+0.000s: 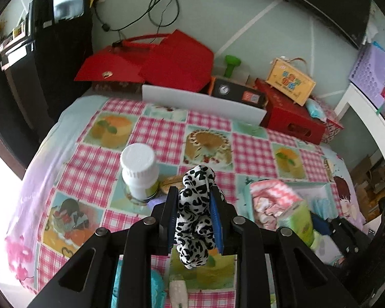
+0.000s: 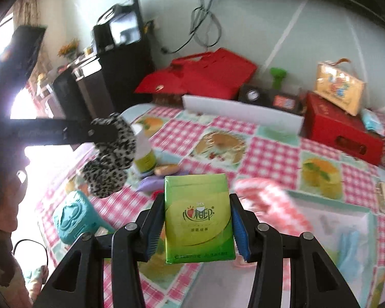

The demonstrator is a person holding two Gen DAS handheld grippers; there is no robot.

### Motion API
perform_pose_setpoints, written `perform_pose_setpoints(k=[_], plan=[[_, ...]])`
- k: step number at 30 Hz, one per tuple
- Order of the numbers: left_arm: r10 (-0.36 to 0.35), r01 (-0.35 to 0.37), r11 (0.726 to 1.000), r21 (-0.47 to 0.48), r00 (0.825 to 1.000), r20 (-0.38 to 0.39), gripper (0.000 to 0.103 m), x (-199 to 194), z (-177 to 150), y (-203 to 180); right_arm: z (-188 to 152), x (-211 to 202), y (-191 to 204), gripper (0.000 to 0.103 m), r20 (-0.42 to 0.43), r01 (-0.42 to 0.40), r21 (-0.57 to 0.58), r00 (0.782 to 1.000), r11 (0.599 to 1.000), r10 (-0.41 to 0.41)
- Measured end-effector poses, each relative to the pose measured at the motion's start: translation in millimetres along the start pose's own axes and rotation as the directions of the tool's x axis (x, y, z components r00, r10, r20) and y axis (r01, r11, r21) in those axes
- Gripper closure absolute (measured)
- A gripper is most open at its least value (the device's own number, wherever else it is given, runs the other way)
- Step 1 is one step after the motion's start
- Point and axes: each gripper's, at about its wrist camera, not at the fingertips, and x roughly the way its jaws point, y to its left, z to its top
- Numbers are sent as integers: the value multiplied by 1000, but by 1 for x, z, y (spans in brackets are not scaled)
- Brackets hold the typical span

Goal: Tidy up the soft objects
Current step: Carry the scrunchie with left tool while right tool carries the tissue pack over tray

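Observation:
My left gripper [image 1: 192,200] is shut on a black-and-white leopard-print scrunchie [image 1: 195,218], held above the checked tablecloth [image 1: 156,133]. In the right wrist view the same scrunchie [image 2: 110,156] hangs from the left gripper at the left. My right gripper [image 2: 197,215] is shut on a green tissue pack [image 2: 199,218], also lifted off the table. That pack [image 1: 296,220] shows at the lower right of the left wrist view. A pale box [image 2: 328,220] at the right holds a pink-and-white cloth [image 2: 261,195] and something light blue.
A white-capped bottle [image 1: 138,169] stands mid-table beside a lilac item [image 2: 151,183] and a small tan piece. A teal object [image 2: 73,218] lies at the near left. Red boxes [image 1: 292,118], a white panel [image 1: 205,101] and a black cabinet [image 1: 54,51] line the far side.

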Motion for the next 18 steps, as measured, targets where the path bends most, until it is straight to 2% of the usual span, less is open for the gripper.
perform_pose_setpoints(k=[8, 13, 18], plan=[[-53, 53, 996, 70, 999, 2, 78, 0, -2, -35, -1, -39, -55, 52, 44, 146, 115, 987, 983, -152], [-84, 86, 989, 120, 996, -19, 78, 6, -7, -60, -12, -67, -94, 52, 41, 252, 203, 963, 946, -265], [-133, 143, 971, 191, 989, -65, 78, 17, -16, -95, -23, -95, -128, 52, 30, 351, 288, 927, 891, -375]])
